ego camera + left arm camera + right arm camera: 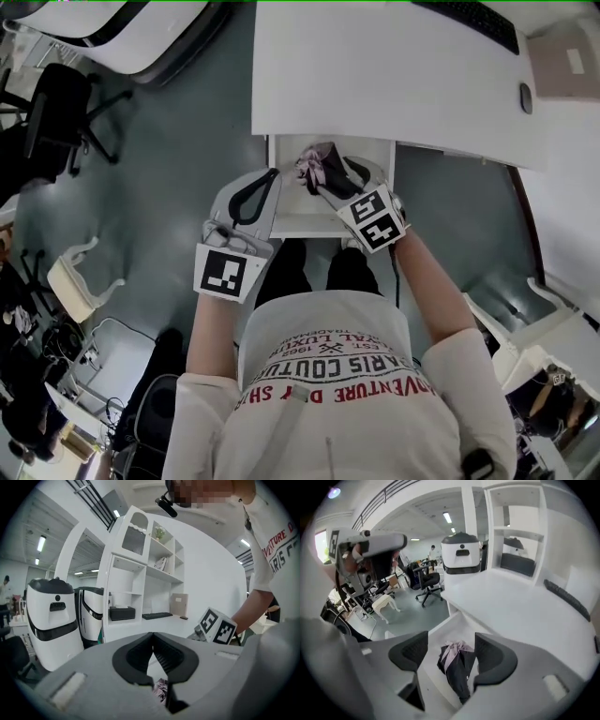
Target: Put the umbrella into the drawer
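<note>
Inside the pulled-out drawer [286,216] under the desk [375,75] lies the folded umbrella [323,169]. Just above the umbrella the right claw [451,654] stands wide and empty. The left claw [153,639] is closed on nothing. To finish well, I would lift both claws clear of the drawer, then push it evenly.

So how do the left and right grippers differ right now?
The left gripper has its jaws together; the right gripper has them wide apart. The left gripper points out at the shelves; the right gripper tilts down over the umbrella lying in the drawer. Both are hand-held and grip nothing.
</note>
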Tool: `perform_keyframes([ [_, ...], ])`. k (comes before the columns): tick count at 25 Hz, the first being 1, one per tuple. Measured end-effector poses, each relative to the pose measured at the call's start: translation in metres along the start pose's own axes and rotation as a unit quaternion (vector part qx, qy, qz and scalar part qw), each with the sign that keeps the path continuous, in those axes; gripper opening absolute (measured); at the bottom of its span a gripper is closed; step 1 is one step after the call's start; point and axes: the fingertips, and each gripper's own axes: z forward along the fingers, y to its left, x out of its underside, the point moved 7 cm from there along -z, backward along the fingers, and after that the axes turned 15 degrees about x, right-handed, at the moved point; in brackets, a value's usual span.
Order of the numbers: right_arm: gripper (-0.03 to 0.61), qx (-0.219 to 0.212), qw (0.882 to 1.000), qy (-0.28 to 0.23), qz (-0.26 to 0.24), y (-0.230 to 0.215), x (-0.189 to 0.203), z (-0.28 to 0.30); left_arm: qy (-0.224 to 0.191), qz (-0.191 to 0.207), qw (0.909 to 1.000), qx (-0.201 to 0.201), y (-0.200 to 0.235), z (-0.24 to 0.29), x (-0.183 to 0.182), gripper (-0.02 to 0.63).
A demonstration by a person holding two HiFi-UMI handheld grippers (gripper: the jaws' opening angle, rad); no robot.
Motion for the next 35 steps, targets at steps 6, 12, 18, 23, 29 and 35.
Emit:
perform_keyframes([
  [6,0.133,0.075,0.985,-0.155,0.017,-0.024,-0.054,-0.081,-0.013,-0.003,0.9999,-0.007,-0.013,-0.009,-0.044,0.008],
  [12,0.000,0.105,0.968,-0.227,0.030,-0.034,-0.078,-0.139,-0.025,0.045,0.9986,-0.014,-0.030,-0.014,-0.091,0.008],
  [18,0.000,0.127,0.936,-0.326,0.044,-0.040,-0.097,-0.199,-0.029,0.077,0.9965,-0.012,-0.052,-0.023,-0.128,0.008],
  [23,0.000,0.145,0.909,-0.385,0.063,-0.046,-0.098,-0.236,-0.030,0.076,0.9965,-0.015,-0.059,-0.024,-0.137,0.008],
  [29,0.000,0.147,0.895,-0.415,0.077,-0.053,-0.101,-0.259,-0.033,0.097,0.9944,-0.028,-0.067,-0.029,-0.150,0.008],
  [35,0.000,0.137,0.895,-0.419,0.070,-0.057,-0.100,-0.262,-0.037,0.080,0.9952,-0.042,-0.061,-0.024,-0.152,0.008],
])
